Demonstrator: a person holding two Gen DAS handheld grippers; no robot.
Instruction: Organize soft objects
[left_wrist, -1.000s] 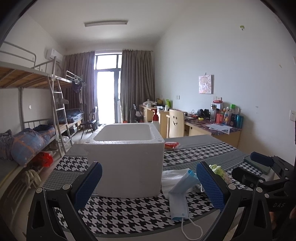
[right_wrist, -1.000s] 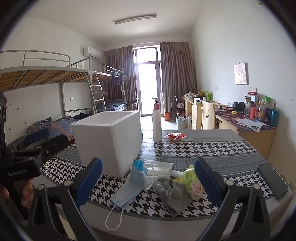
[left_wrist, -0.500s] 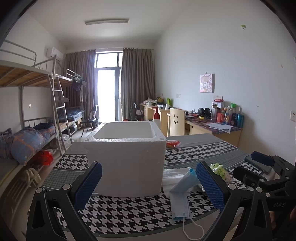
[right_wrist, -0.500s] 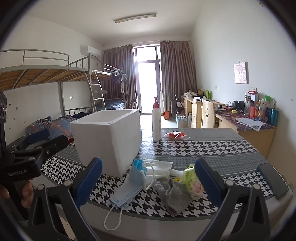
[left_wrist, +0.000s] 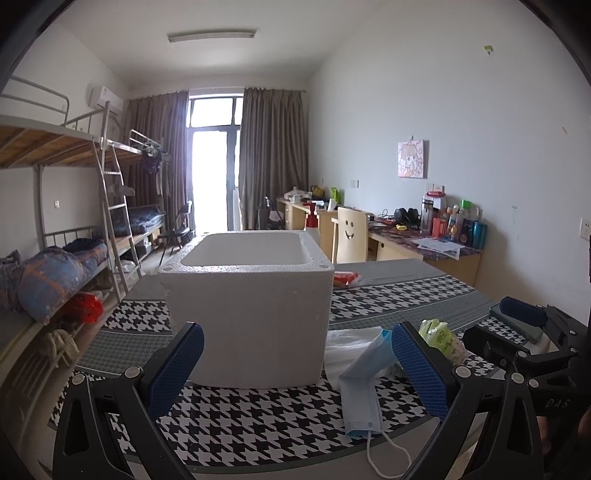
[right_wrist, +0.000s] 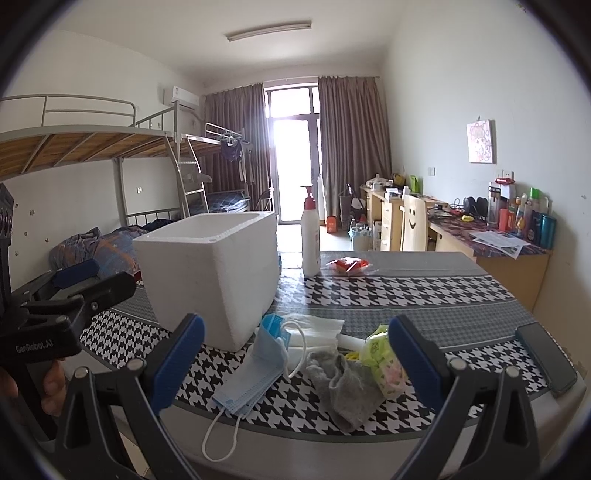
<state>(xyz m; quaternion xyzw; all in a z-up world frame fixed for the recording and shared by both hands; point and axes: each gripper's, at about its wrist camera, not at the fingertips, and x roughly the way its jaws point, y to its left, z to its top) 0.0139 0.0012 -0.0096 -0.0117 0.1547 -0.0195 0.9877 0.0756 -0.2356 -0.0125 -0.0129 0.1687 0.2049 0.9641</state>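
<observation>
A white foam box (left_wrist: 251, 302) (right_wrist: 210, 273) stands open on the houndstooth tablecloth. Beside it lie a blue face mask (left_wrist: 364, 384) (right_wrist: 255, 369), white tissue (right_wrist: 317, 326), a grey sock (right_wrist: 341, 384) and a green-yellow soft packet (right_wrist: 382, 360) (left_wrist: 439, 338). My left gripper (left_wrist: 295, 369) is open and empty, held in front of the box. My right gripper (right_wrist: 295, 365) is open and empty, held over the table's near edge in front of the pile. Each gripper shows at the edge of the other's view.
A white pump bottle (right_wrist: 310, 236) and a red packet (right_wrist: 349, 265) stand behind the box. A dark phone (right_wrist: 546, 356) lies at the table's right edge. Bunk beds are on the left, desks and a chair on the right.
Both views have shifted only slightly; the left gripper has crept a little towards the box. Nothing was grasped or moved.
</observation>
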